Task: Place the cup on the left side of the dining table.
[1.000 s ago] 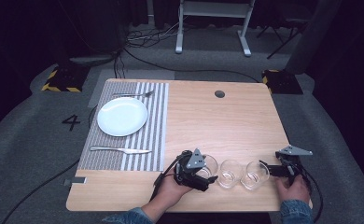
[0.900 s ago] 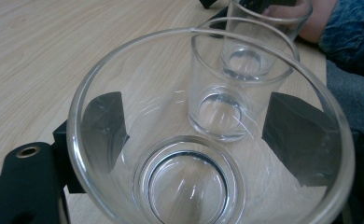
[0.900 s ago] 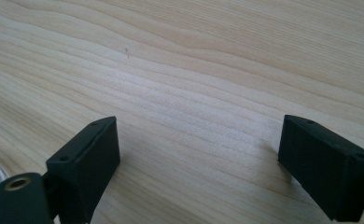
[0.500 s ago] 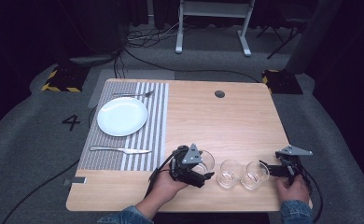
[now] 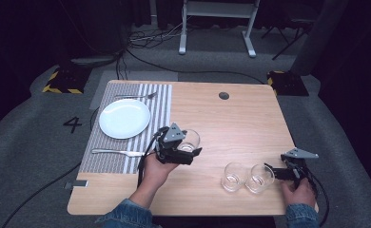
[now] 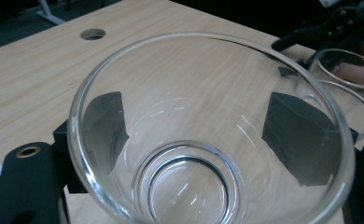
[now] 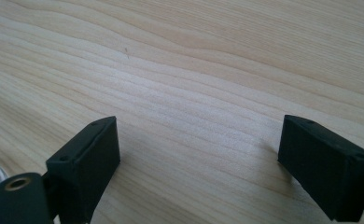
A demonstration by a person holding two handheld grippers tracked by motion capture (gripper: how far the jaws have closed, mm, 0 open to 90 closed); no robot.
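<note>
Your left hand-held gripper (image 5: 189,151) pinches the clear round drinking glass (image 5: 188,140) just right of the striped grey placemat (image 5: 161,111), likely to set beside the plate, while your right hand-held gripper (image 7: 199,163) rests spread.

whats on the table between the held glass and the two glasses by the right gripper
Nothing: in the high view, bare wooden table separates the clear round glass from the two clear glasses.

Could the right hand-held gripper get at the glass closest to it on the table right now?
Probably yes. The right hand-held gripper is open with nothing between its jaws, and the nearest glass stands just beside it on bare table, nothing between them.
</note>
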